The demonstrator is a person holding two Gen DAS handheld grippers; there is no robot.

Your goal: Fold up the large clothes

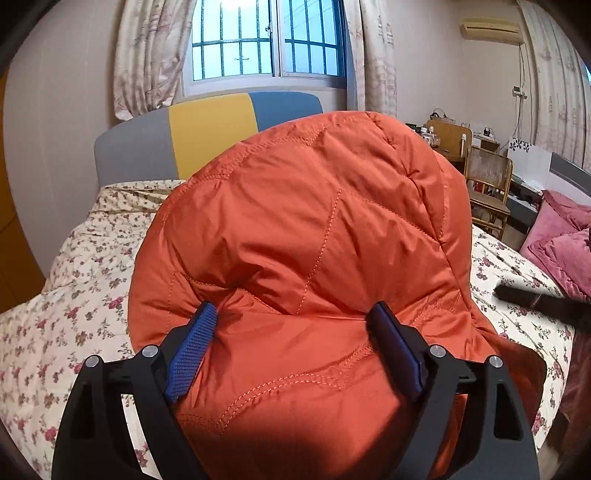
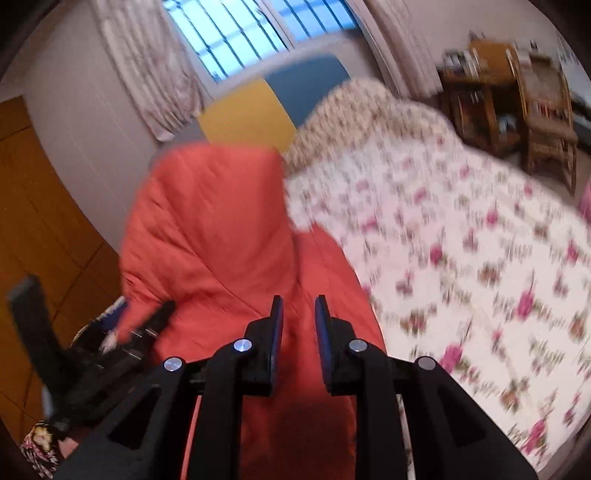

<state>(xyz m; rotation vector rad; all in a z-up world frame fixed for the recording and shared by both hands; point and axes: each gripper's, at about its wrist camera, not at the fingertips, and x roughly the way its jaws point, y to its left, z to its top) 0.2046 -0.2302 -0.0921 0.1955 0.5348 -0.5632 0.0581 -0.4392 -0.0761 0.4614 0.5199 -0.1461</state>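
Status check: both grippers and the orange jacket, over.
Left gripper jaws wide, orange jacket bulging between them, grip unclear. Right gripper jaws narrow with jacket fabric between; clamp unconfirmed, view blurred. Jacket raised over the floral bed. Nothing obstructing.

No readable text, label, brand, number or sign is showing in either view. The orange quilted jacket (image 1: 306, 229) is showing only stitching, with no tag or logo facing the cameras. The small items on the wooden desk (image 1: 448, 134) near the far right edge of the room are appearing too small to read, and the air conditioner (image 1: 489, 28) high on the wall is showing no legible marking. The right wrist view is blurring with motion, so nothing there is coming through as lettering.
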